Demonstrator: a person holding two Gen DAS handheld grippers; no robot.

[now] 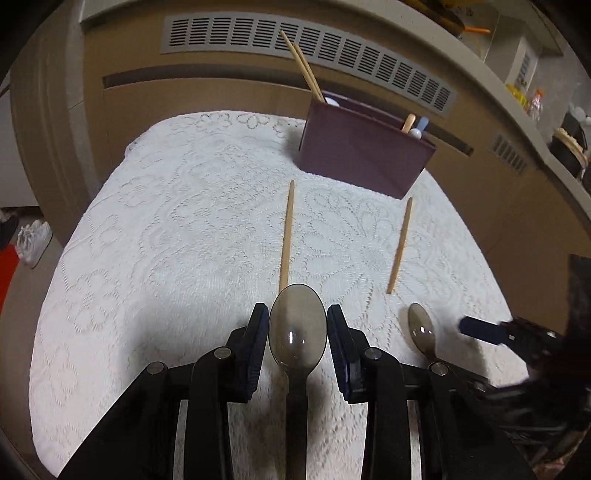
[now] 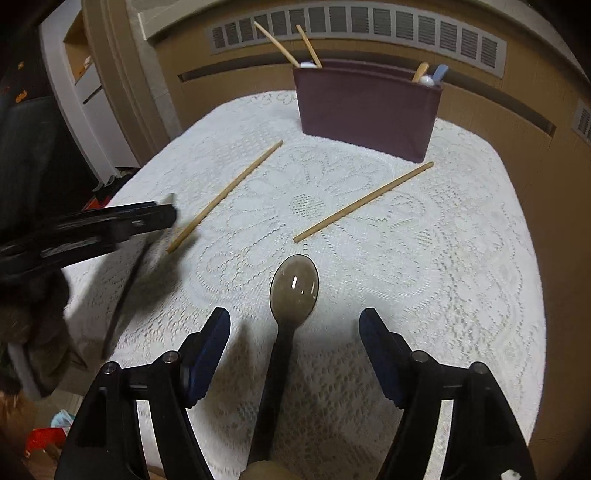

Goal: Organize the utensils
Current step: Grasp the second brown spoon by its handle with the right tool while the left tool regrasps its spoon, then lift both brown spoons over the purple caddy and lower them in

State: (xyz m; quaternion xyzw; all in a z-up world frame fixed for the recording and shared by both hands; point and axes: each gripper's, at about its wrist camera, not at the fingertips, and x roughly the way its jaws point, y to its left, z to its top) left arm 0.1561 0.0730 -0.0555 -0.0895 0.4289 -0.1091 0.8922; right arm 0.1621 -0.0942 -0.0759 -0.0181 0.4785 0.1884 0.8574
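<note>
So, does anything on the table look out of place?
Yes. Two chopsticks lie apart and skewed on the lace cloth, and two smoky spoons lie loose, while other utensils already stand in the purple holder.

White lace tablecloth (image 2: 424,277) with floral openwork pattern, a large petalled flower at its centre. Dark maroon utensil holder (image 2: 365,110) at 12 o'clock, plain, holding pale tan chopsticks (image 2: 308,46), a tan handle, a light blue handle and white rounded ends. Two loose chopsticks, light wood: one at 10 o'clock (image 2: 225,195), one at 1 o'clock (image 2: 364,202). Two translucent smoky grey-brown spoons (image 2: 293,288) (image 1: 297,328), each with a white glint. Left gripper (image 1: 297,325) and right gripper (image 2: 293,332): black frames, dark blue pads. Beige panel with grey slatted grille (image 2: 369,22) behind.
</note>
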